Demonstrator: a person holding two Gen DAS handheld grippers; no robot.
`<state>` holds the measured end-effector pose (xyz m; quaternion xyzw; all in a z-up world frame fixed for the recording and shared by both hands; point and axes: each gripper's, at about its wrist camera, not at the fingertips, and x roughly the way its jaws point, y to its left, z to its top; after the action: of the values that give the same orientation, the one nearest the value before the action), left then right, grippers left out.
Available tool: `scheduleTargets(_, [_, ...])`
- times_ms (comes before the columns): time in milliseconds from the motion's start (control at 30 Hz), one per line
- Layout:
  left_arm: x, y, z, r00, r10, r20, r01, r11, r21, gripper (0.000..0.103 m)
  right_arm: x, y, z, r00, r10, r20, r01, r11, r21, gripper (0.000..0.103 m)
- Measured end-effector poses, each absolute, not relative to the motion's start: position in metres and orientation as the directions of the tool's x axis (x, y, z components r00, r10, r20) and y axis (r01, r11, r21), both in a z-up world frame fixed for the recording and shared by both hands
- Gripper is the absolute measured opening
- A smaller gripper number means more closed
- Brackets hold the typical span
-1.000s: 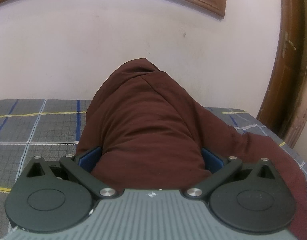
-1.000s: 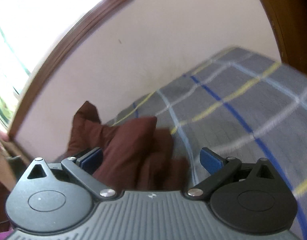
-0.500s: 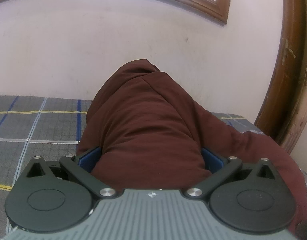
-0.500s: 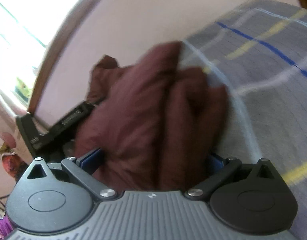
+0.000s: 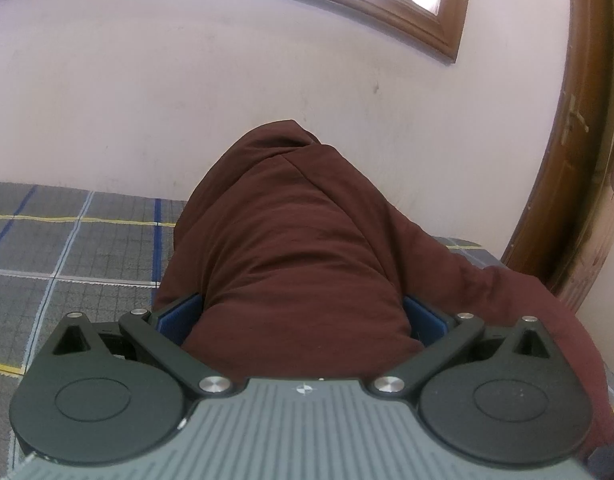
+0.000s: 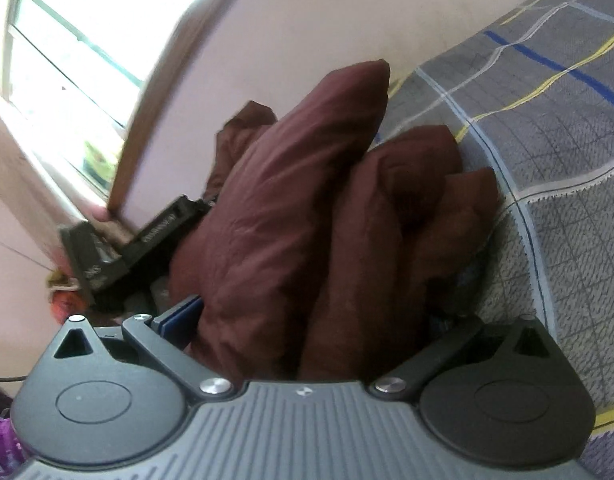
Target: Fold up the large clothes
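a: why is the garment (image 5: 299,248) up off the bed (image 5: 67,248)?
b: both grippers carry it. a thick bunch sits between the left gripper (image 5: 301,316)'s wide-set jaws, the rest trailing right onto the bed, likely to free an edge for folding.
a: and the right gripper (image 6: 307,320)?
b: over the bed too, folds (image 6: 291,208) crammed between its jaws. whether either truly pinches, i cannot tell; the fingertips are buried.

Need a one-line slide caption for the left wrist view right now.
Left gripper holding bunched maroon garment above the grey checked bedsheet.
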<state>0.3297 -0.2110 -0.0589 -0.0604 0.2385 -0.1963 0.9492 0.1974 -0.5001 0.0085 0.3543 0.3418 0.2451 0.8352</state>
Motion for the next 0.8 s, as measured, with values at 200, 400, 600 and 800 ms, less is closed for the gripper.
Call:
scheduleTargets(200, [0.330, -0.209, -0.058, 0.812, -0.402, -0.423, 0.336, 0.915, -0.225, 0.103, 0.215, -0.488, 0.015, 0.633, 0.631, -0.449, -0.150, 0.669, 0.728, 0.103])
scheduleTargets(400, [0.329, -0.205, -0.052, 0.806, -0.406, -0.431, 0.331, 0.913, -0.240, 0.103, 0.218, -0.473, 0.017, 0.636, 0.603, -0.481, -0.224, 0.741, 0.633, 0.103])
scheduleTargets(600, [0.324, -0.138, -0.022, 0.714, -0.531, -0.456, 0.320, 0.828, -0.461, 0.103, 0.218, -0.473, 0.015, 0.626, 0.601, -0.497, -0.240, 0.755, 0.611, 0.103])
scheduleTargets(800, [0.299, -0.088, -0.025, 0.622, -0.554, -0.554, 0.393, 0.832, -0.392, 0.103, 0.214, -0.469, 0.016, 0.644, 0.584, -0.494, -0.244, 0.769, 0.591, 0.103])
